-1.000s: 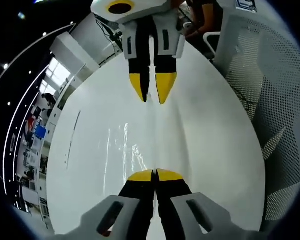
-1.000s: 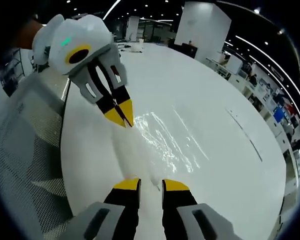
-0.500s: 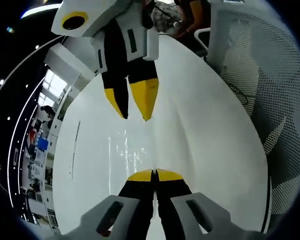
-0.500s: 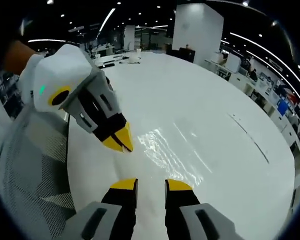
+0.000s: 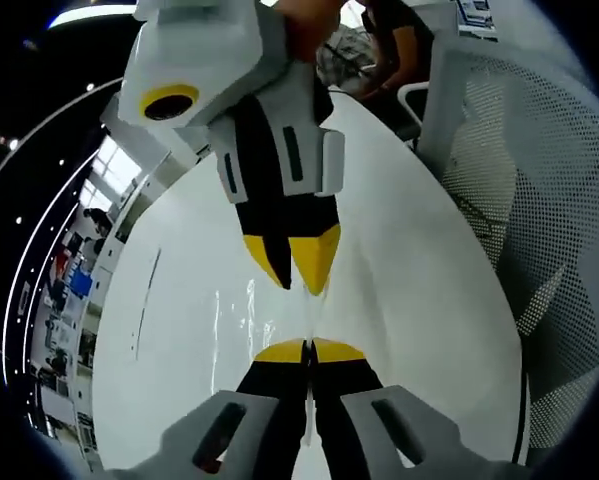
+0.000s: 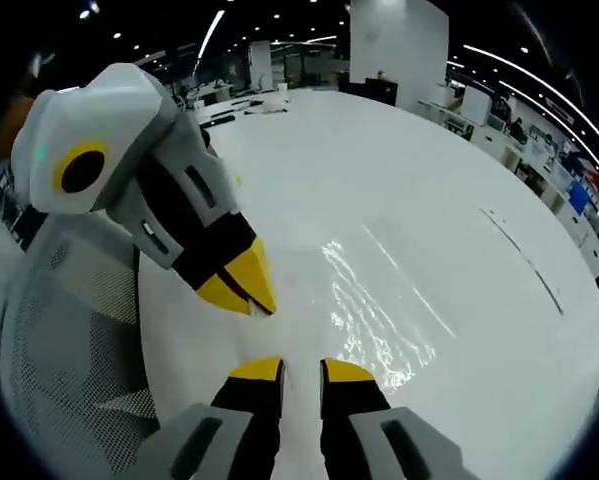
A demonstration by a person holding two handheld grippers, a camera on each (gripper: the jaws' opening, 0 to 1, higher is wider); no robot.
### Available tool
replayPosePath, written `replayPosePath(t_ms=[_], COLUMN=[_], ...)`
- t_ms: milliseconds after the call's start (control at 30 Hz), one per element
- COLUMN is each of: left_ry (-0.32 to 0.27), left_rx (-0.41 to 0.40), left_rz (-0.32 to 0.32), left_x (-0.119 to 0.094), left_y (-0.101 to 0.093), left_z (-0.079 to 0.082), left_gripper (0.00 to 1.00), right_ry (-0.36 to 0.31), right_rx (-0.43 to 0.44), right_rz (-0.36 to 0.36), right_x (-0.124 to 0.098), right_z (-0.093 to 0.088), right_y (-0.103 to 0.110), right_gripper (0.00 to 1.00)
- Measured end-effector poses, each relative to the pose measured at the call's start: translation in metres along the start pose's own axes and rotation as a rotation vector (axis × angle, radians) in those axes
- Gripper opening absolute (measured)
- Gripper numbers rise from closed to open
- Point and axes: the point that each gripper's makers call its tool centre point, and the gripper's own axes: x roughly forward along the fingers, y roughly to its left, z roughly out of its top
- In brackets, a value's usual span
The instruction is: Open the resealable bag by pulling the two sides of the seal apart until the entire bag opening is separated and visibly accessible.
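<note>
The left gripper (image 5: pixel 307 348) has its yellow-tipped jaws pressed together on the clear bag (image 5: pixel 241 312), whose glossy film spreads ahead of the tips over the white table (image 5: pixel 409 270). The right gripper (image 6: pixel 301 368) holds its jaws a narrow gap apart, with the bag (image 6: pixel 374 325) lying just ahead and to the right of its tips; whether it grips the film cannot be told. A mesh chair (image 5: pixel 539 200) stands beside the table, and no readable writing is visible.
</note>
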Motion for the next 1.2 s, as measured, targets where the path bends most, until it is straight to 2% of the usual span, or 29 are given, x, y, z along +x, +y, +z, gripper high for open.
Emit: replayPosePath(t_ms=[100,200,267,433,700,867,1000,1067,1133,1200], left_ry=[-0.01,-0.029,-0.028,-0.077,-0.059,-0.044,-0.055,-0.078,-0.084,-0.066], left_rx=[-0.005,-0.041,-0.028,-0.054,-0.042,-0.057,-0.057,-0.039,-0.029,0.029], left_rz=[-0.005,-0.023,-0.017,-0.008,0.003,0.029,0.062,0.085,0.074,0.047], left_x=[0.001,0.001,0.001,-0.006,-0.011,-0.017,-0.022,-0.025,-0.025,-0.021], left_y=[-0.001,-0.003,-0.002,-0.001,-0.004,-0.001,0.005,0.008,0.005,-0.002], left_z=[0.001,0.003,0.003,0.012,0.004,-0.003,-0.001,0.007,0.012,0.013], left_gripper=[0.0,0.0,0.0,0.12,0.15,0.21,0.22,0.21,0.2,0.21], right_ry=[0.013,0.031,0.035,0.073,0.09,0.116,0.127,0.132,0.137,0.135], right_rx=[0.025,0.023,0.025,0.021,0.057,0.04,0.004,-0.004,-0.022,-0.044], right_rz=[0.019,0.018,0.019,0.007,-0.021,-0.06,-0.107,-0.112,-0.114,-0.113], right_x=[0.001,0.001,0.001,0.005,0.009,0.007,0.006,0.007,0.009,0.01], right_z=[-0.003,-0.006,-0.006,-0.013,-0.007,-0.01,-0.007,-0.005,-0.002,0.002], right_y=[0.005,0.006,0.007,0.007,0.005,-0.003,-0.009,-0.008,-0.007,-0.005], right_gripper=[0.0,0.0,0.0,0.0,0.0,0.0,0.0,0.0,0.0,0.0])
